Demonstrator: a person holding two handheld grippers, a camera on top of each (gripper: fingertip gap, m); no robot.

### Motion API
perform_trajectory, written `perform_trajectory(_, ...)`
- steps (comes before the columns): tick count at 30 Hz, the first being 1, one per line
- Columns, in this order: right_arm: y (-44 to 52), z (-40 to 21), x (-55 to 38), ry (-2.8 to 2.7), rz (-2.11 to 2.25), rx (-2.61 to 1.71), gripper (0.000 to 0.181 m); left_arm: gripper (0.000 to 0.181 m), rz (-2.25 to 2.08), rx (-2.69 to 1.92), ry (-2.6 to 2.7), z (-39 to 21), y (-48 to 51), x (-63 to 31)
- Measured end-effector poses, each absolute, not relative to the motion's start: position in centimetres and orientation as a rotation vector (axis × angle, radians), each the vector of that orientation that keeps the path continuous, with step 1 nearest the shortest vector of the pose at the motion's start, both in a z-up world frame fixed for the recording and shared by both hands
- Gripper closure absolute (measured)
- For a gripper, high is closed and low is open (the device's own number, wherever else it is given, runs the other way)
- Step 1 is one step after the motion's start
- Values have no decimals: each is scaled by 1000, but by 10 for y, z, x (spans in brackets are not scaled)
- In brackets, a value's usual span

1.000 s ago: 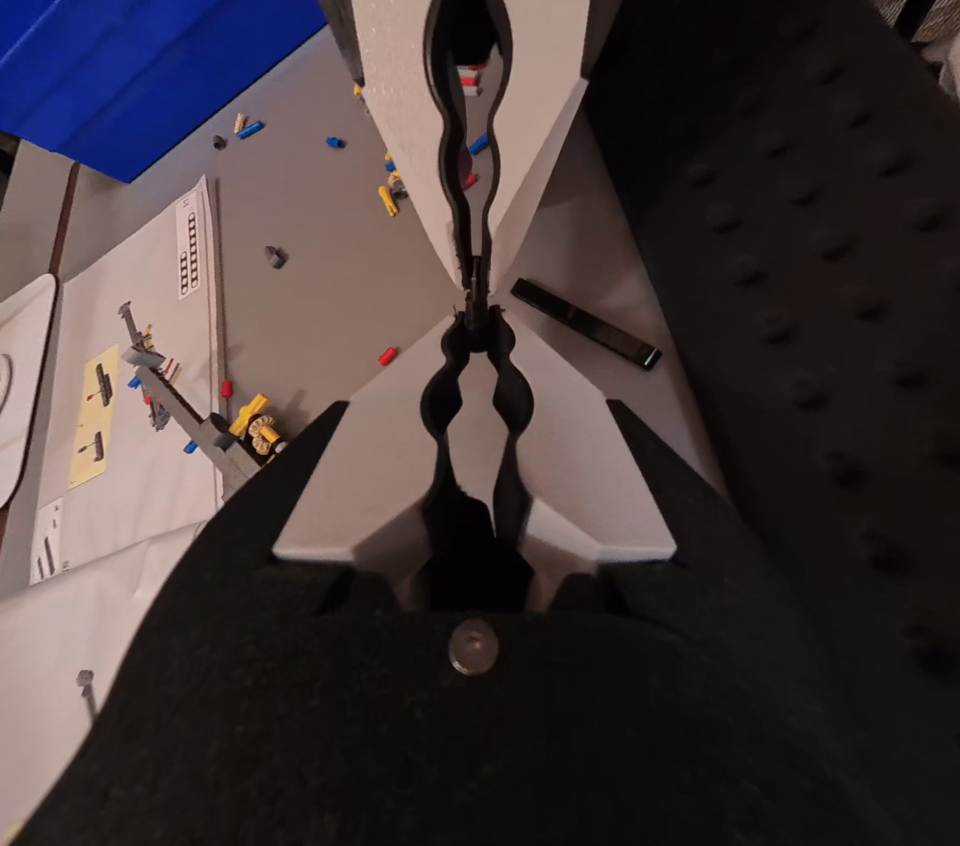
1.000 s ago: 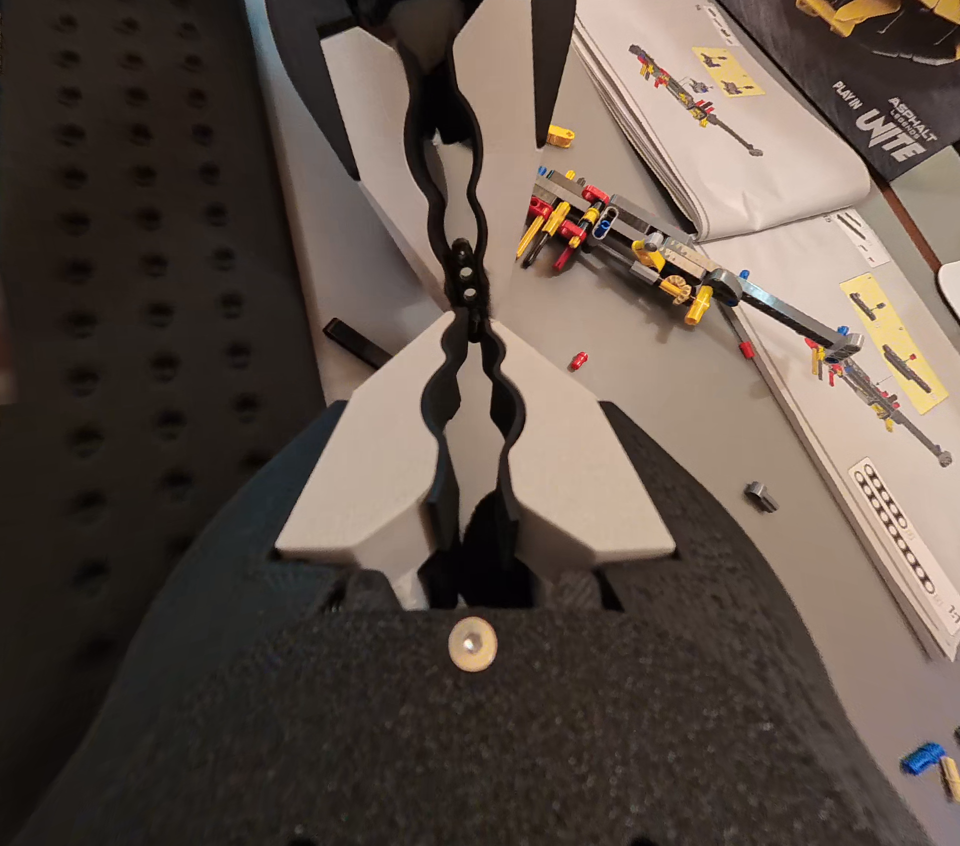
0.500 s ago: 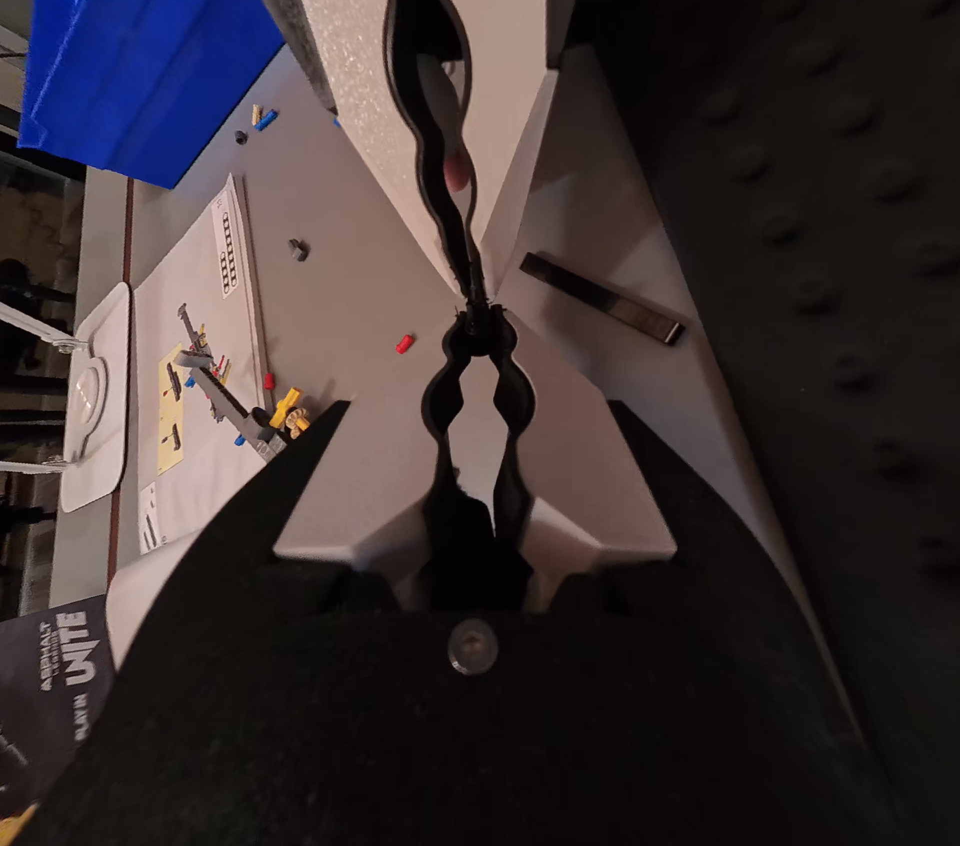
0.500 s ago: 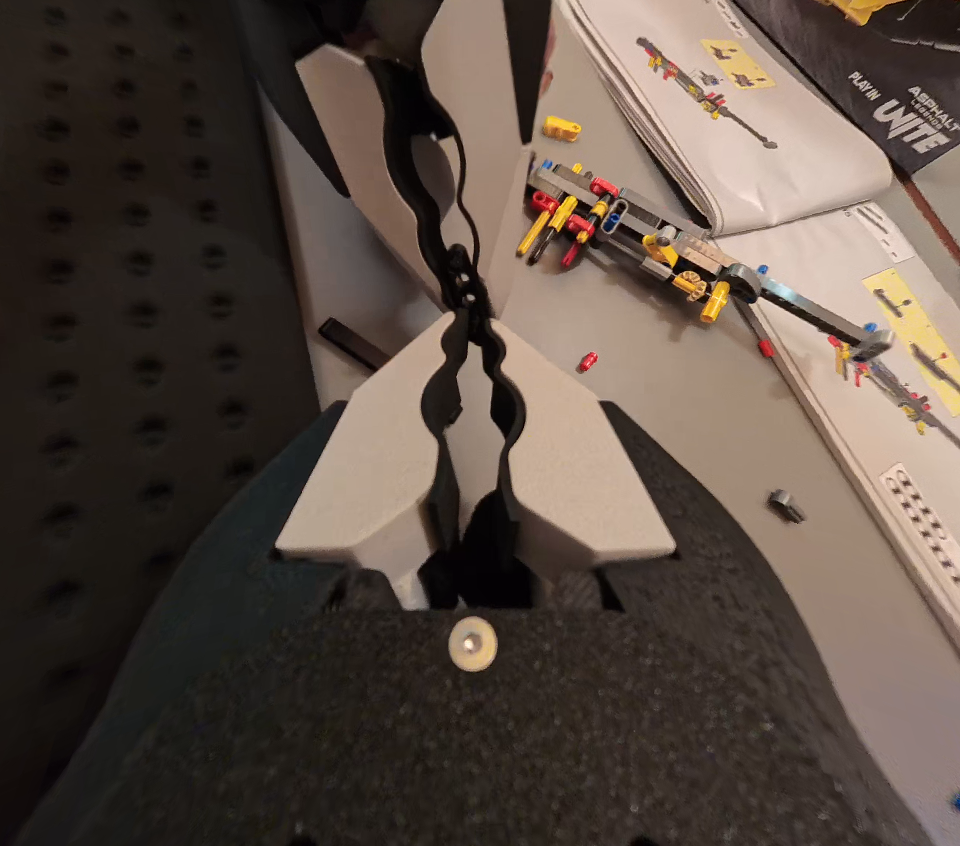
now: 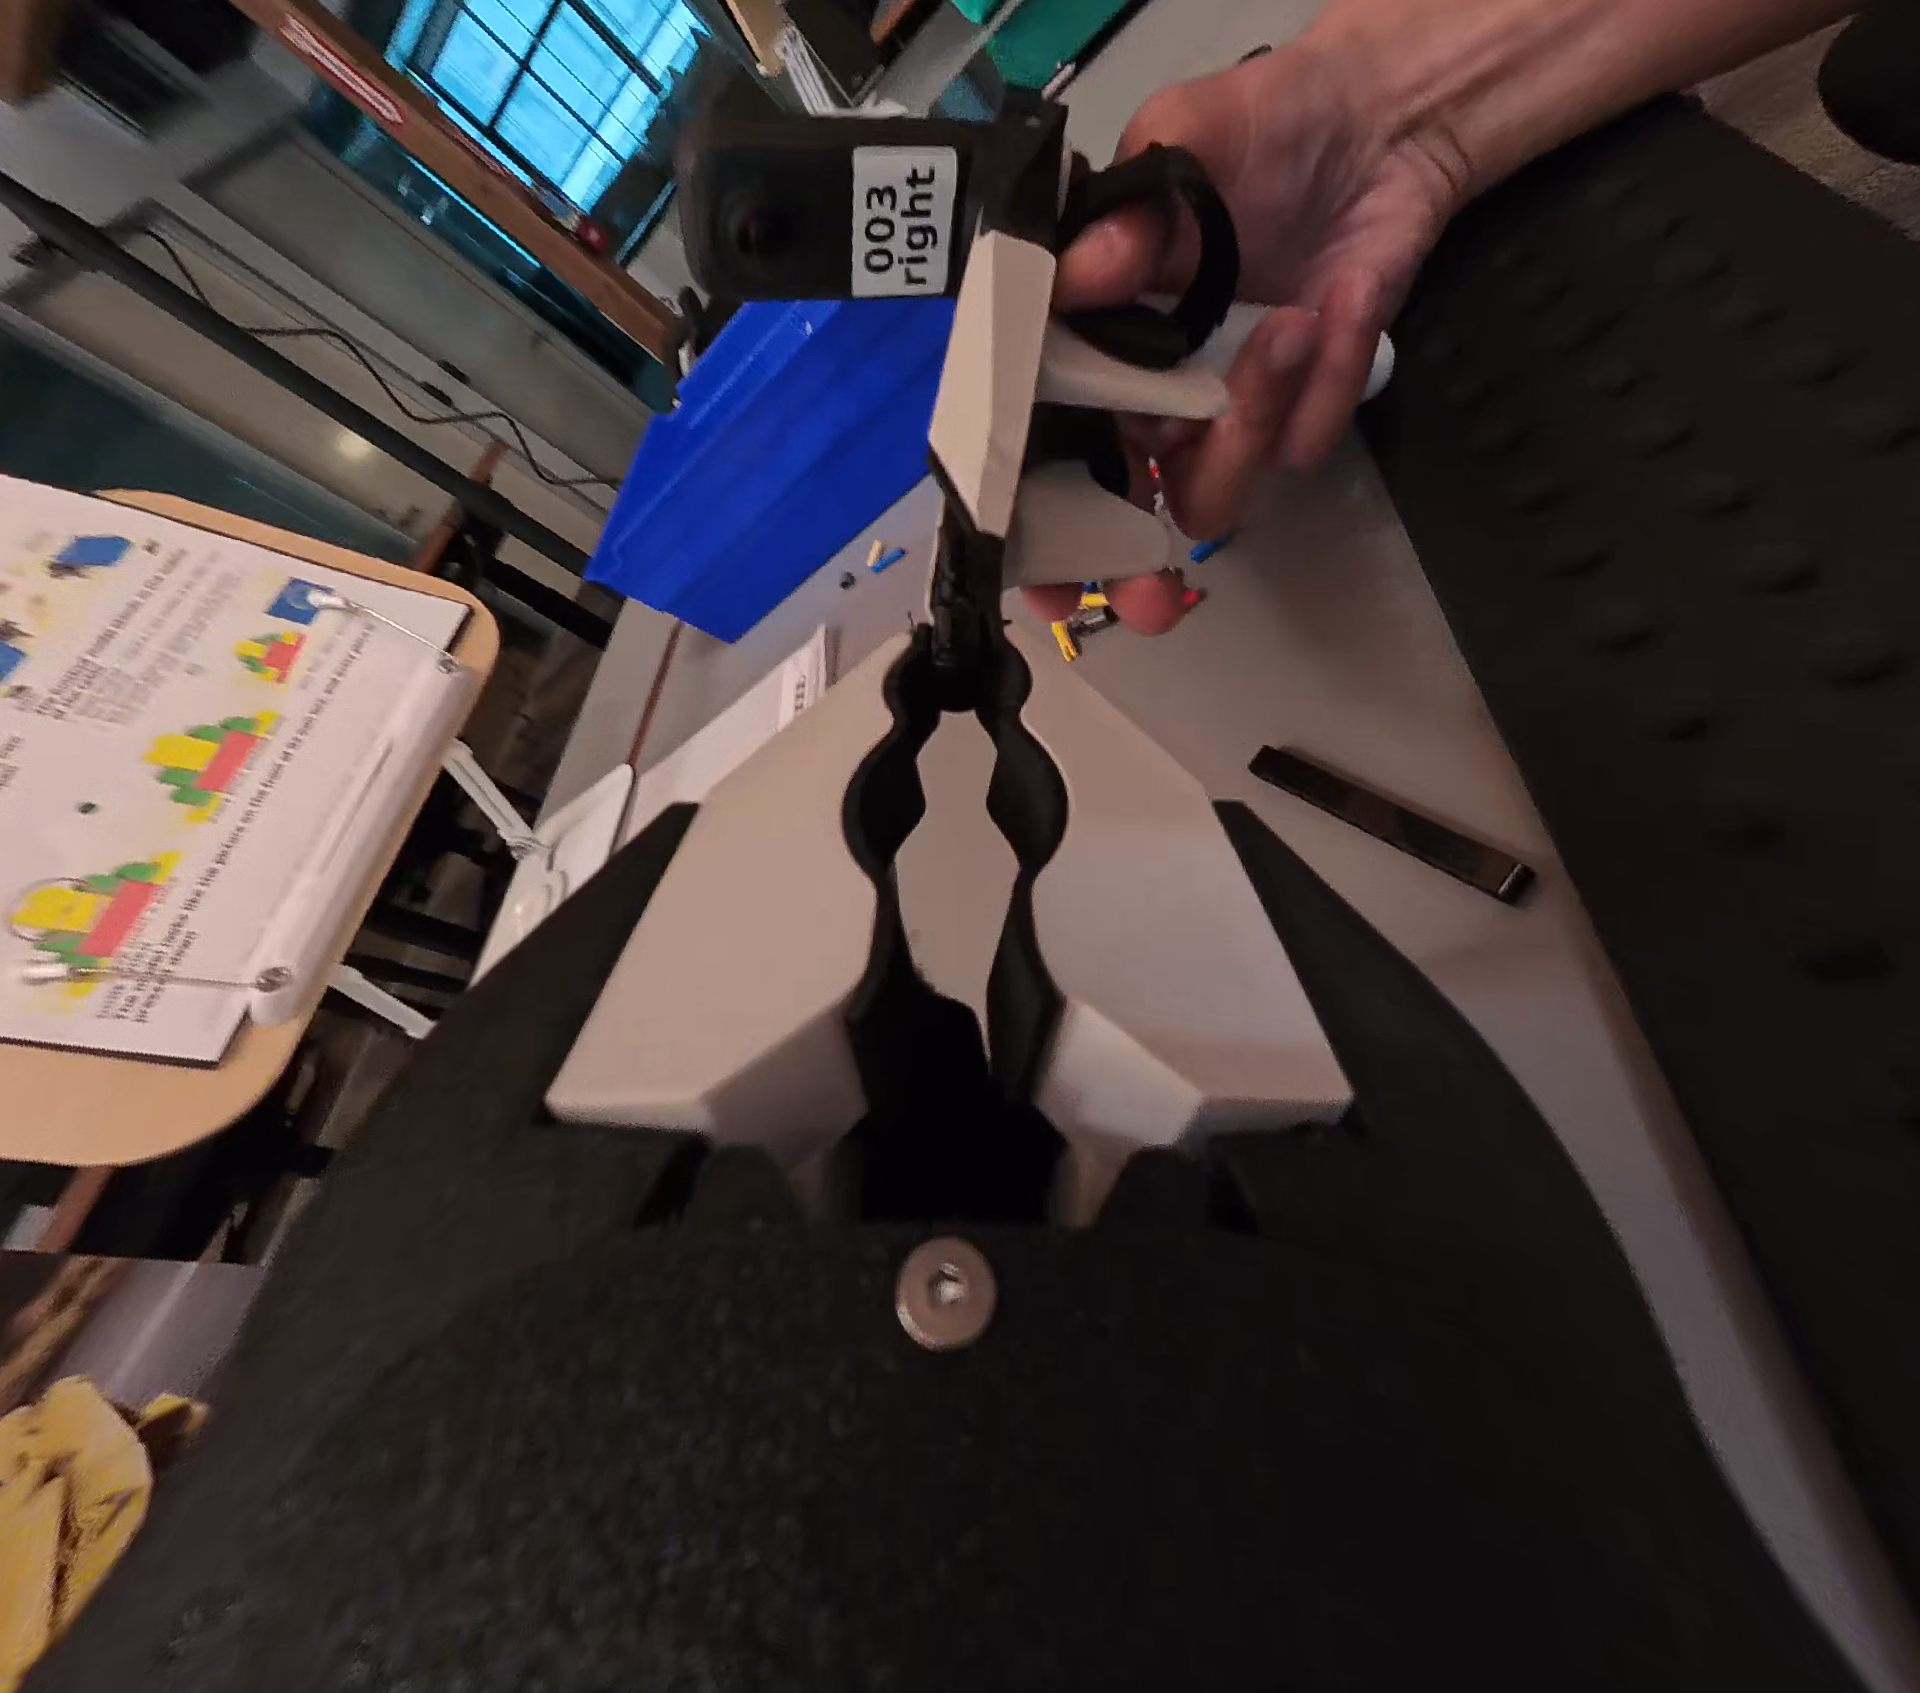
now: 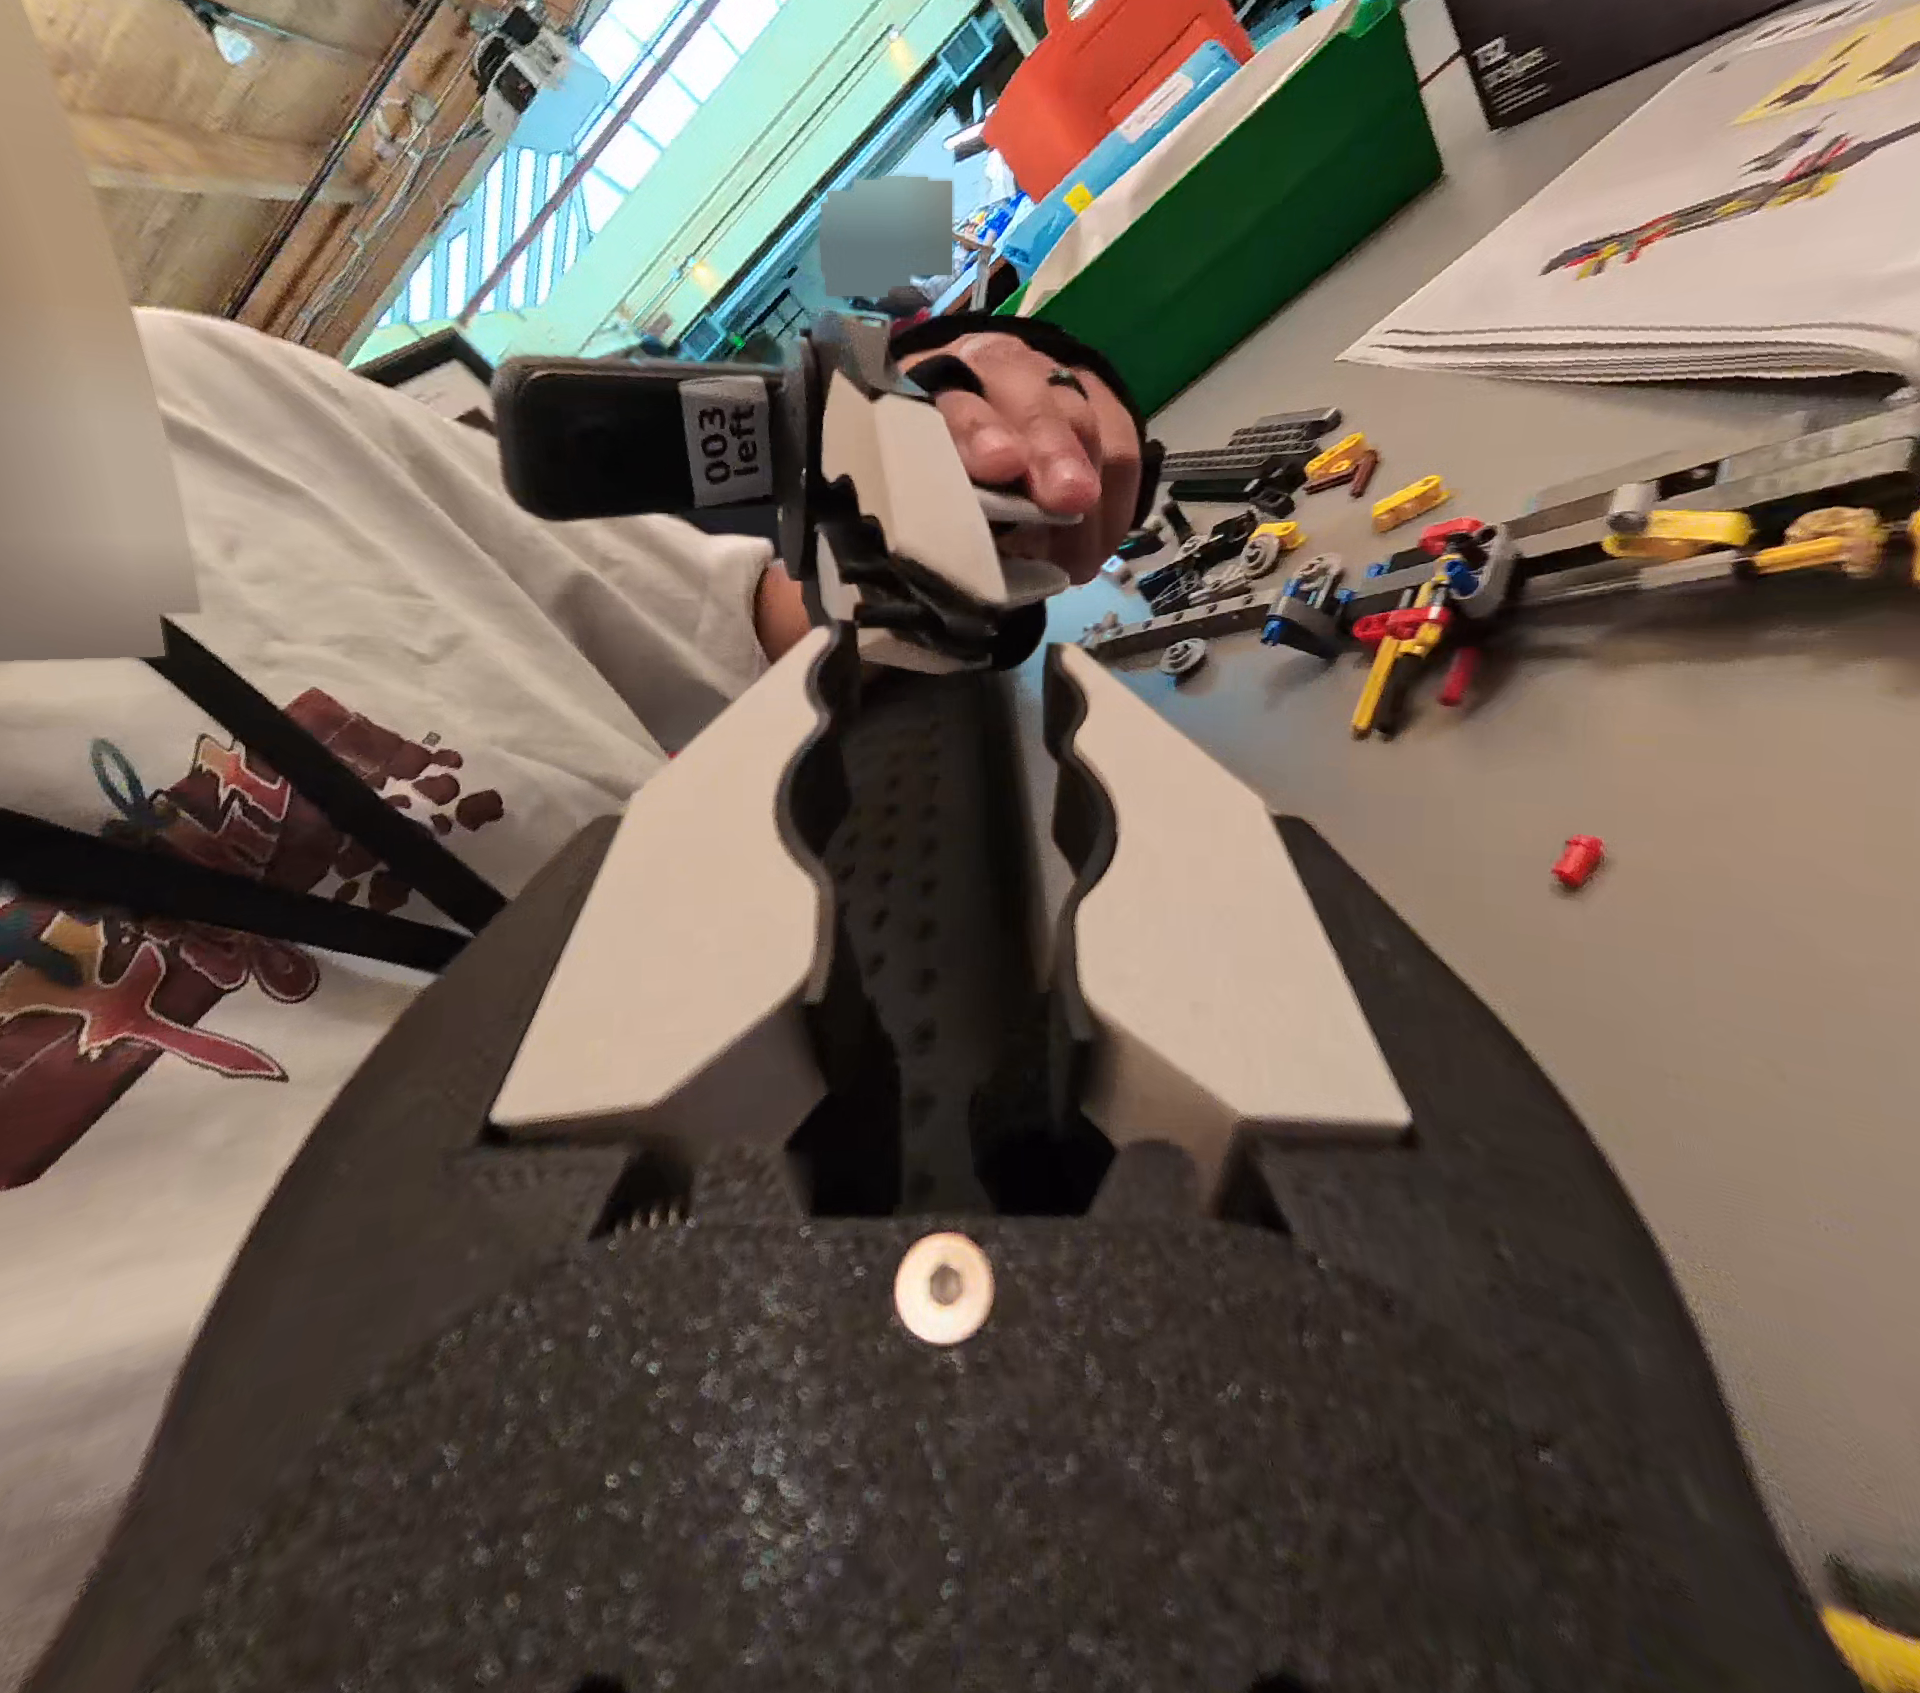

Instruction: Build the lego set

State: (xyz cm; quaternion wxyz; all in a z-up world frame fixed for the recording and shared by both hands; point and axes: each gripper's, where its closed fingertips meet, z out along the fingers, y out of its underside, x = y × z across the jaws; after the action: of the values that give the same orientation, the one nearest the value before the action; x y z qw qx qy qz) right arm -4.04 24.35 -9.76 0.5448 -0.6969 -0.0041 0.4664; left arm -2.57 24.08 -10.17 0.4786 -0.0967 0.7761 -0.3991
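Swung up off the grey table and spread the right gripper, kept the left gripper pinching the small black beam in mid-air, left the partly built model lying far right among loose parts, seemingly much unbuilt.

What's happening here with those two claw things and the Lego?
A person works two handheld grippers above a table. The left gripper is shut on a small black Lego piece; the right gripper faces it tip to tip, jaws open. The half-built model and loose parts lie beside an instruction booklet.
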Motion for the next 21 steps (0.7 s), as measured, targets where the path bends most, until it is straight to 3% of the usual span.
perform_trajectory(3, 240, -91, -48, -64, 1111, -1624, 158, 176, -983, -218, 1881, -97, 238, -28)
perform_trajectory(9, 235, -83, -52, -84, 1182, -1568, 148, 176, -969, -181, 1879, -95, 236, -32)
perform_trajectory(21, 231, -91, -53, -153, 1097, -1608, 164, 176, -874, -135, 1875, -98, 227, -34)
